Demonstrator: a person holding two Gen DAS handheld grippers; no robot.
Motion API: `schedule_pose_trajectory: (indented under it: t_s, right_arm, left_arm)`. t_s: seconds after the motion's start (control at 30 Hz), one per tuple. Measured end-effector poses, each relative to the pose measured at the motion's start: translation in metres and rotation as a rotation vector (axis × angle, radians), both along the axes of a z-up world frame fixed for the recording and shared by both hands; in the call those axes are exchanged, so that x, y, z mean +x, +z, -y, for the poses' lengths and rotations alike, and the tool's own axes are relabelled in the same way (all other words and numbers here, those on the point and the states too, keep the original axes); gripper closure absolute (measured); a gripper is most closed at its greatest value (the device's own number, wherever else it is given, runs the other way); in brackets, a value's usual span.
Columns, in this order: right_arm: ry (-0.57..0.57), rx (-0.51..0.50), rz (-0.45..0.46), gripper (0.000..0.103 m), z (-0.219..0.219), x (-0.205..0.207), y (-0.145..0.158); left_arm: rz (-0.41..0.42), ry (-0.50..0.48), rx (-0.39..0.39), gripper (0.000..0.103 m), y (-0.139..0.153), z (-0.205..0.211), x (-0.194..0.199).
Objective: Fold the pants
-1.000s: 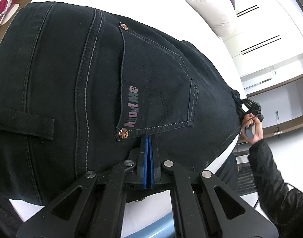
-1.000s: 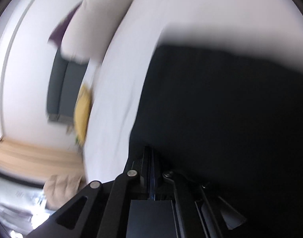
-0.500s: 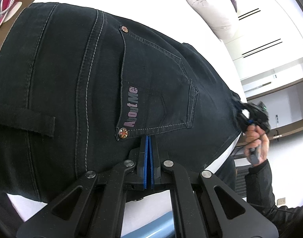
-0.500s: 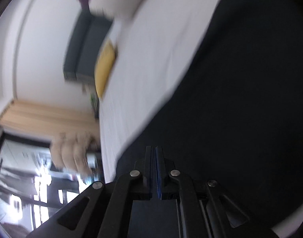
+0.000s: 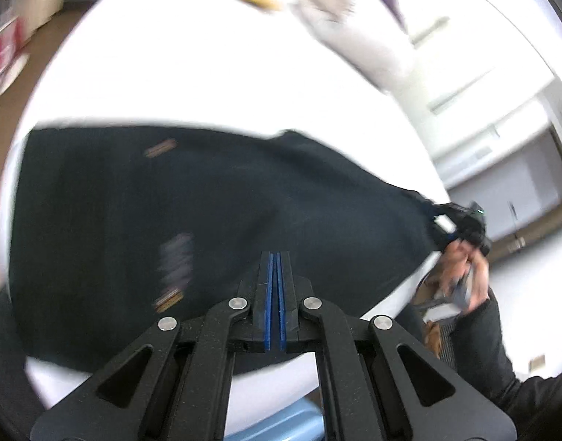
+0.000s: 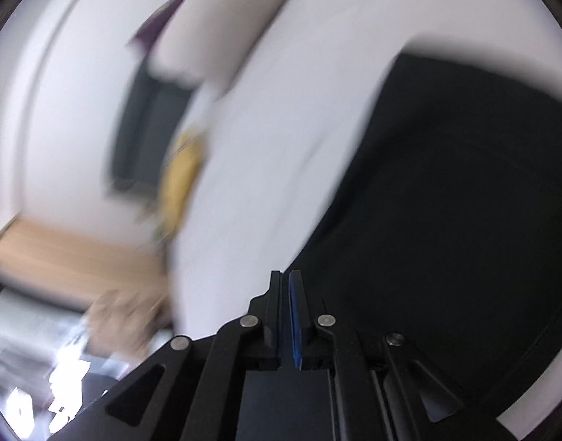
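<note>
Black denim, the pants [image 5: 222,213] lie spread across the white bed [image 5: 192,73], waist end toward the near edge; both views are smeared by motion, so seams and pocket detail are mostly lost. Left gripper [image 5: 275,257]: blue pads pressed together over the near edge of the cloth; whether fabric sits between them I cannot tell, since the tips are dark against dark. Right gripper [image 6: 285,275]: pads nearly together, a thin gap showing, at the border where denim meets sheet; grip on cloth likewise unclear. In the left view the person's right hand [image 5: 464,268] and its tool sit at the far corner of the pants. Judgement: a fold is being carried or set up along the long axis. To do it well, keep both ends level and taut so the layer travels flat, line up the side seams before lowering, and let go only once the edges match. Cushions [image 5: 339,25] lie well apart from the work
</note>
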State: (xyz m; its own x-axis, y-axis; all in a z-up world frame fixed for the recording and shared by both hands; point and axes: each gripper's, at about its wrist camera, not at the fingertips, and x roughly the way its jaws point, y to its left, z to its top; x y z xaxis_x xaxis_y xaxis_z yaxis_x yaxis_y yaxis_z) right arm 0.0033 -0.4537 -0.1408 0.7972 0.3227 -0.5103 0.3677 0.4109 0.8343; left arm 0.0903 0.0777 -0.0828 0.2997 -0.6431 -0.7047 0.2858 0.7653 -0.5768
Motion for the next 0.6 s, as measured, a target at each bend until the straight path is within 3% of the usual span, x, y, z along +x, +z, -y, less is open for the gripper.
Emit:
schedule_pose_trajectory:
  t_s: [0.07,0.13,0.23,0.3,0.33,0.4,0.5,0.6]
  right_arm:
    - [0.168,0.046,0.014,0.095,-0.059,0.001,-0.012]
    - [0.26,0.089,-0.028,0.095,-0.101,-0.001,-0.03]
    - [0.233,0.144,-0.081,0.103,-0.115,-0.014,-0.061]
    - [0.201,0.191,-0.068,0.103,-0.1,-0.024,-0.069]
    - [0.179,0.162,-0.085,0.103,-0.093,-0.019,-0.068]
    - [0.143,0.073,-0.106,0.103,-0.064,-0.024,-0.058]
    - [0.056,0.081,-0.106,0.103,-0.009,-0.03,-0.063]
    - [-0.001,0.034,-0.117,0.103,-0.002,-0.024,-0.069]
  left_arm:
    - [0.025,-0.11,0.004,0.102,0.0,0.049,0.016]
    - [0.029,-0.205,0.0,0.102,-0.015,0.096,0.032]
    - [-0.018,-0.216,0.095,0.102,-0.043,0.12,0.052]
    - [-0.027,-0.196,0.146,0.102,-0.055,0.111,0.06]
    - [-0.035,-0.183,0.159,0.102,-0.061,0.099,0.064]
    - [-0.061,-0.146,0.102,0.102,-0.07,0.072,0.07]
    - [-0.079,-0.082,0.091,0.102,-0.076,0.032,0.073]
    - [-0.081,-0.061,0.072,0.102,-0.079,0.001,0.075]
